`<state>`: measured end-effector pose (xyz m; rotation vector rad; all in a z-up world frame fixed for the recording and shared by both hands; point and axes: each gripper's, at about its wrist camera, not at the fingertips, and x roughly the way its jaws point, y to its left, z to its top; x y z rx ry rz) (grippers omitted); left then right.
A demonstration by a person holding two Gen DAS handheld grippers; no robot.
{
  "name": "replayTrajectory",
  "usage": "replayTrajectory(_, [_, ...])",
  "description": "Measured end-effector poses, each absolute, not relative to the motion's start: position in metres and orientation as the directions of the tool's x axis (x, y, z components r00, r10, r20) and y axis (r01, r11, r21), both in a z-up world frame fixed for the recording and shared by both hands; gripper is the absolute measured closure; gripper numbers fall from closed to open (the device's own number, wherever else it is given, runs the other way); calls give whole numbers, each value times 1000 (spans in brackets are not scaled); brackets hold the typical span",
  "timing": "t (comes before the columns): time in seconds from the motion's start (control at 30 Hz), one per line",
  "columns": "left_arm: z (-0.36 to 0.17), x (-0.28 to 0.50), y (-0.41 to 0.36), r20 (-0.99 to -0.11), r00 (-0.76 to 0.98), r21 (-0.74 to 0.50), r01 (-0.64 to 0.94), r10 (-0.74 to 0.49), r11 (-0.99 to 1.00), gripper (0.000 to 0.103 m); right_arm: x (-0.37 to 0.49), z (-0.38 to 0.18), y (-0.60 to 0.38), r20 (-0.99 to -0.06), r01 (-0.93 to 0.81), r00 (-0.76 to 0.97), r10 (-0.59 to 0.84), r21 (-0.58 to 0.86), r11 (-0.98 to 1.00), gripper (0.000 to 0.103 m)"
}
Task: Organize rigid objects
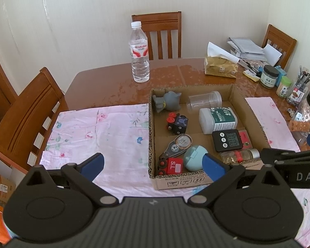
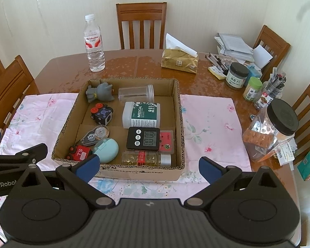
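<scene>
Wooden bench [image 2: 134, 66], floral cloth: cardboard box [image 2: 179, 111] of small items just ahead of right hand-held gripper [image 2: 148, 166], right-forward of left hand-held gripper [image 1: 153, 165]; both spread wide, empty.

glossy wooden table [image 2: 146, 66], corrugated cardboard box [image 2: 180, 124], floral cloth [image 2: 208, 128], clear plastic bottle [image 2: 94, 43]

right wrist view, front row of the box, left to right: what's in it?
Red toy train → light blue round case → bottle of yellow capsules lying on its side. All three lie along the near wall of the cardboard box.
</scene>
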<state>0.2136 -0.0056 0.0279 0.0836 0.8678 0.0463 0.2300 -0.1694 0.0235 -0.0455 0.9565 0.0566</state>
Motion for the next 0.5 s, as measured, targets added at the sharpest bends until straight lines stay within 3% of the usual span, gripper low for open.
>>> replayTrajectory(0.5, [28, 214, -5, -761, 645, 90, -6, 72, 996, 2, 229, 25, -169, -814, -71, 580, 30, -14, 997, 0])
